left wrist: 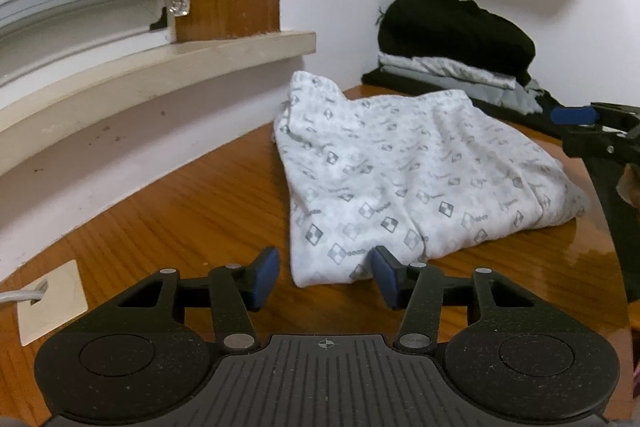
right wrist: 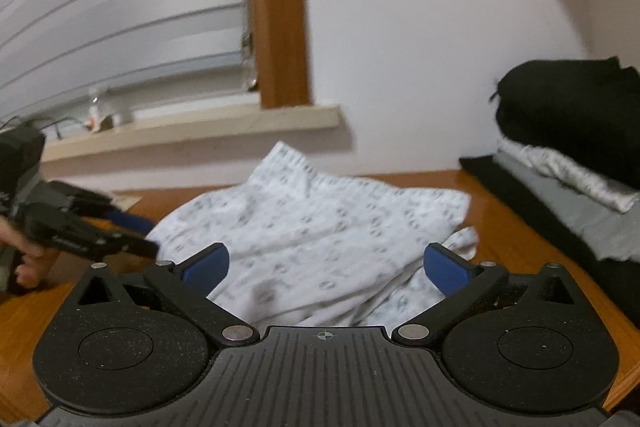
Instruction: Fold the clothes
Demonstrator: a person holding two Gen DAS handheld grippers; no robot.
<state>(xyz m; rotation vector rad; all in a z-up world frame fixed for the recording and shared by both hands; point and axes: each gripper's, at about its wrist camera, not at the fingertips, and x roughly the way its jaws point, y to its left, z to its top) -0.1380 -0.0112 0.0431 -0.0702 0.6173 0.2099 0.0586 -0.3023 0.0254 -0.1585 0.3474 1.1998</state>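
Garment (left wrist: 416,183) lies centre frame, its near corner between the wide, empty left tongs (left wrist: 326,277); right tongs (right wrist: 326,269) gape wide, empty.

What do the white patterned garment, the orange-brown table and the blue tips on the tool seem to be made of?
White garment with grey diamond print: looks like soft, thin woven or knit fabric, matte, since it creases and slumps. Orange-brown table: wood or wood veneer with visible grain and a glossy varnish that reflects light. Blue pads on the left tool: smooth and matte, probably rubber or plastic; I cannot tell which.
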